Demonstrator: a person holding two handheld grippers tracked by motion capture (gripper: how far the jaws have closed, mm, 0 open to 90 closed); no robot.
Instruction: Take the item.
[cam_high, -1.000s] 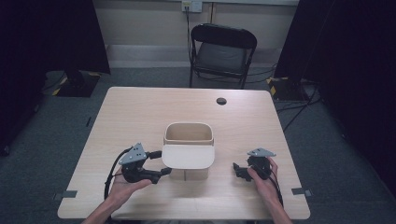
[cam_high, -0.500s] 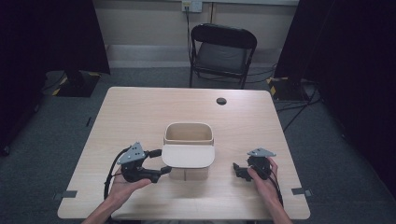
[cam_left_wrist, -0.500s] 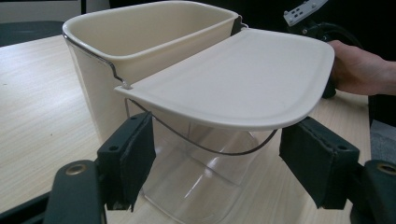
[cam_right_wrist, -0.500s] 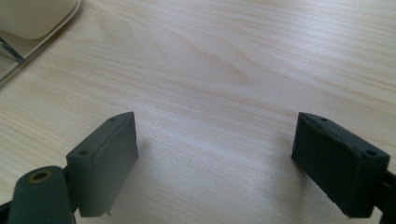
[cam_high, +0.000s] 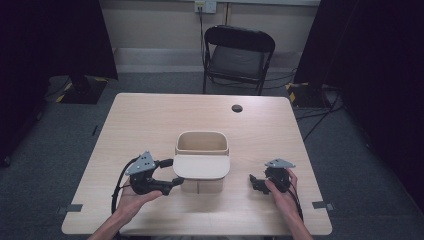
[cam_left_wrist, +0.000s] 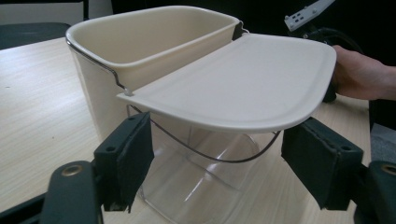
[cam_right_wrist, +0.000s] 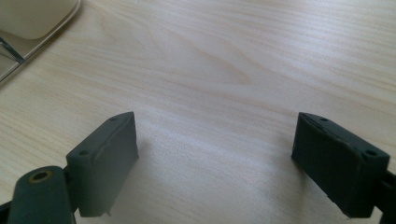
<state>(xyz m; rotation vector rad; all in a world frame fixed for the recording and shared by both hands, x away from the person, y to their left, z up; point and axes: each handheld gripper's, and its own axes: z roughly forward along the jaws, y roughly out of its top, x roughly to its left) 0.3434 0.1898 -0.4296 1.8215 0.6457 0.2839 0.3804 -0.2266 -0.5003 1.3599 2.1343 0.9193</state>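
A cream bin (cam_high: 202, 135) stands at the table's front middle on a clear base (cam_left_wrist: 201, 186). Its flat lid (cam_high: 201, 166) is swung out level toward me. My left gripper (cam_high: 171, 173) lies on its side just left of the lid, pointing at the bin. Its jaws have just been opening and stand open. In the left gripper view (cam_left_wrist: 217, 163) the lid's front edge (cam_left_wrist: 233, 84) hangs over the gap and neither pad touches it. My right gripper (cam_high: 253, 183) rests on the table to the right of the bin, open (cam_right_wrist: 215, 158) over bare wood.
A small black round thing (cam_high: 237, 108) sits on the wooden table (cam_high: 150, 120) near its far edge. A black folding chair (cam_high: 239, 55) stands behind the table. Cables trail from both grippers toward the front edge. Dark curtains hang on both sides.
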